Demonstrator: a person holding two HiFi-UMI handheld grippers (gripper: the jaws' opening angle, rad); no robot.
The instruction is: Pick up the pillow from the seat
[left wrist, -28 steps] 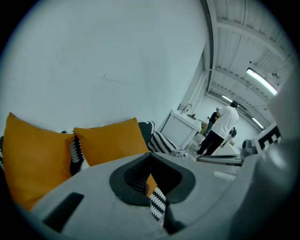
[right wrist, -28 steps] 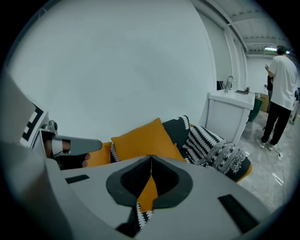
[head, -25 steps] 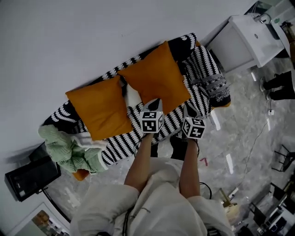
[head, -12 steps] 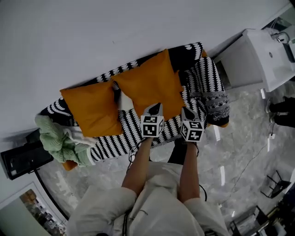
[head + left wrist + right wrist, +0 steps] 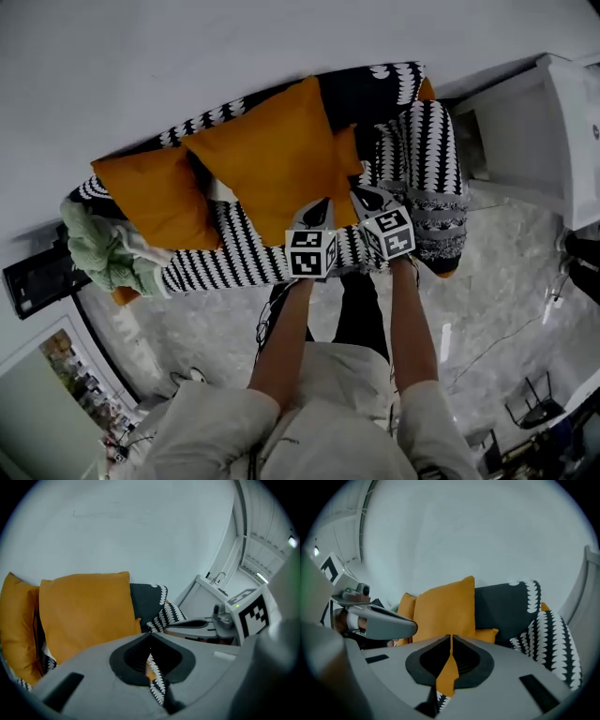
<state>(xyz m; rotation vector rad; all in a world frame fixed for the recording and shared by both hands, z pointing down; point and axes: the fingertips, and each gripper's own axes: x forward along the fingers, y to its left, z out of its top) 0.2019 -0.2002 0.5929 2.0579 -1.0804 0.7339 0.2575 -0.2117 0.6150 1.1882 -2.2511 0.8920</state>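
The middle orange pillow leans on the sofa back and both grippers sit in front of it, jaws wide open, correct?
No: both the left gripper and right gripper have jaws shut, as each gripper view shows. The middle orange pillow does lean on the sofa back.

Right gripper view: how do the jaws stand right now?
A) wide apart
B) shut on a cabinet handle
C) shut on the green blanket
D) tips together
D: in its own view the right gripper has its jaws meeting at the tips, and the orange pillow shows only beyond them, leaning on the sofa back.
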